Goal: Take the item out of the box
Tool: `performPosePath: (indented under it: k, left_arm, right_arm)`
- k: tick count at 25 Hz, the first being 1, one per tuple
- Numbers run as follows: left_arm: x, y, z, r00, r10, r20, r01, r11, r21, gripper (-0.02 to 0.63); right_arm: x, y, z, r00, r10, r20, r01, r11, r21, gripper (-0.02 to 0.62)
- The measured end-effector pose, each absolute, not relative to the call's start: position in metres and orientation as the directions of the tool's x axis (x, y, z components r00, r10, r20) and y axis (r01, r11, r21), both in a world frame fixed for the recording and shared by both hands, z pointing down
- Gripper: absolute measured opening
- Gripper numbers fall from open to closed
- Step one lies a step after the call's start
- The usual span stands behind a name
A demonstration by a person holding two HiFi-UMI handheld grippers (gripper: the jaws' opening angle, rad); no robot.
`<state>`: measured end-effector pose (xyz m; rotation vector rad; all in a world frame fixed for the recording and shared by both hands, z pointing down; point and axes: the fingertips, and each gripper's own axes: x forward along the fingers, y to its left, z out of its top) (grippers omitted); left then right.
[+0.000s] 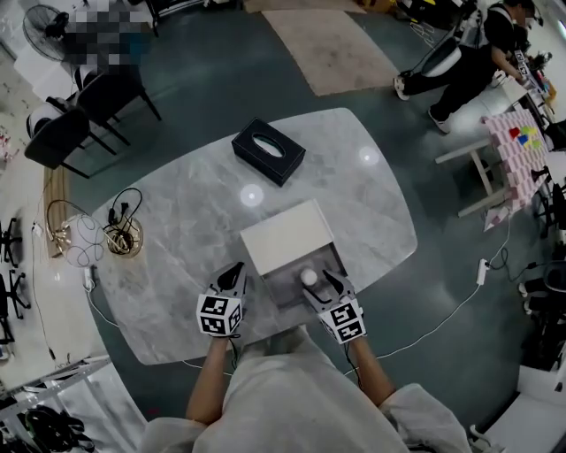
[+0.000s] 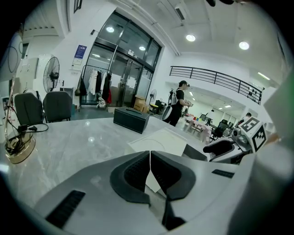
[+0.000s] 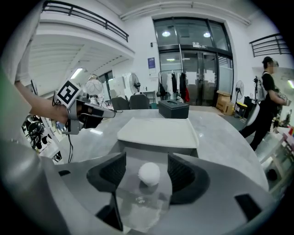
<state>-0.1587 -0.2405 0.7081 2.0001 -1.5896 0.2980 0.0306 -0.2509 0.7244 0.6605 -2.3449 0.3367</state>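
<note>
While the head view gives only a small white ball (image 1: 309, 276) in the open near half of the white box (image 1: 285, 292), the right gripper view shows it resting on the box's glossy floor between the right tool's (image 3: 146, 162) jaws. Those jaws stand wide apart, one on each side of the ball and touching neither side of it. The box's flat white lid (image 3: 158, 132) covers the far half, just beyond the ball.

The left gripper view does not show the ball. In it the left tool (image 2: 150, 160) has its jaws pressed together with nothing between them, low over the marble desk (image 2: 69, 147) just left of the box, its nose toward the lid's near corner. From there the right tool appears at the right as a dark jaw under a marker cube.

Farther back on the desk a black tissue box (image 1: 269, 151) sits well apart from the white box. A coil of cables (image 1: 122, 232) lies at the desk's left edge. Dark chairs (image 1: 84, 111) and a standing fan (image 1: 42, 19) lie beyond, and a person (image 1: 478, 57) stands off to the right.
</note>
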Motion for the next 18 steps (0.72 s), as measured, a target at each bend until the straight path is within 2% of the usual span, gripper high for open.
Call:
performPosePath:
  k: [9, 18]
  left_arm:
    - [-0.165, -0.235, 0.709, 0.257, -0.825, 0.503, -0.951, -0.123, 0.284, 0.018]
    - [-0.166, -0.231, 0.71, 0.259, -0.824, 0.504, -0.95, -0.124, 0.286, 0.018]
  right_arm:
    - [0.024, -0.246, 0.742, -0.603, -0.285, 0.745, -0.356, 0.932, 0.069, 0.273]
    - [0.028, -0.242, 0.752, -0.509, -0.233, 0.828, -0.071, 0.971, 0.229, 0.273]
